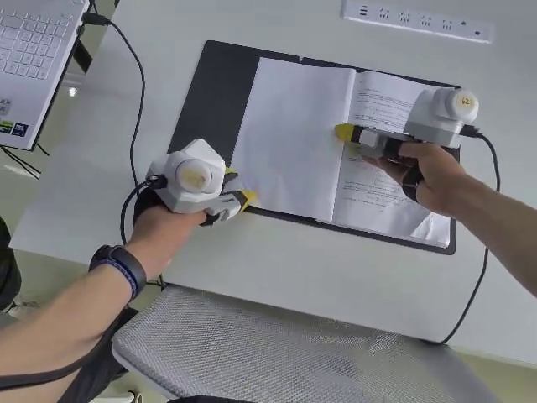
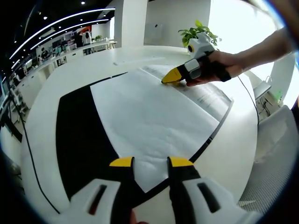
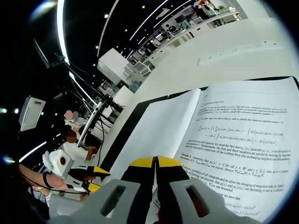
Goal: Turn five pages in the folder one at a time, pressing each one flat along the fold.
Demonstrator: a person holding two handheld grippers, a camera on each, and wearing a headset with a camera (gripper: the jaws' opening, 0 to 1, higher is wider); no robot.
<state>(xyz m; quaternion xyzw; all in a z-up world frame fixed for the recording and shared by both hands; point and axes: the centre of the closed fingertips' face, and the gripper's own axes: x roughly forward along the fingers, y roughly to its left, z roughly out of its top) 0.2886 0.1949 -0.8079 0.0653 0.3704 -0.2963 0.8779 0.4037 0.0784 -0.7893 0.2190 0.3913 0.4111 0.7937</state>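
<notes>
Head view is showing the open black folder [image 1: 216,92] lying ahead of both grippers, the right gripper [image 1: 344,132] pressing closed jaws on its fold beside the printed page [image 1: 377,189], the left gripper [image 1: 238,186] holding parted jaws over the blank page's [image 1: 294,134] near corner.

White laptop [image 1: 33,59], power strip [image 1: 417,20], black cable [image 1: 141,92], grey mesh chair [image 1: 277,353], potted plant [image 2: 196,31]

the head view looked steeply down onto the open folder [image 1: 218,92]. the left gripper view sat low by the folder's near corner, facing across it toward the right gripper [image 2: 169,78]. the right gripper view hung close over the fold [image 3: 187,116], facing the left gripper [image 3: 96,179]. all shared the blank page [image 1: 289,134].
</notes>
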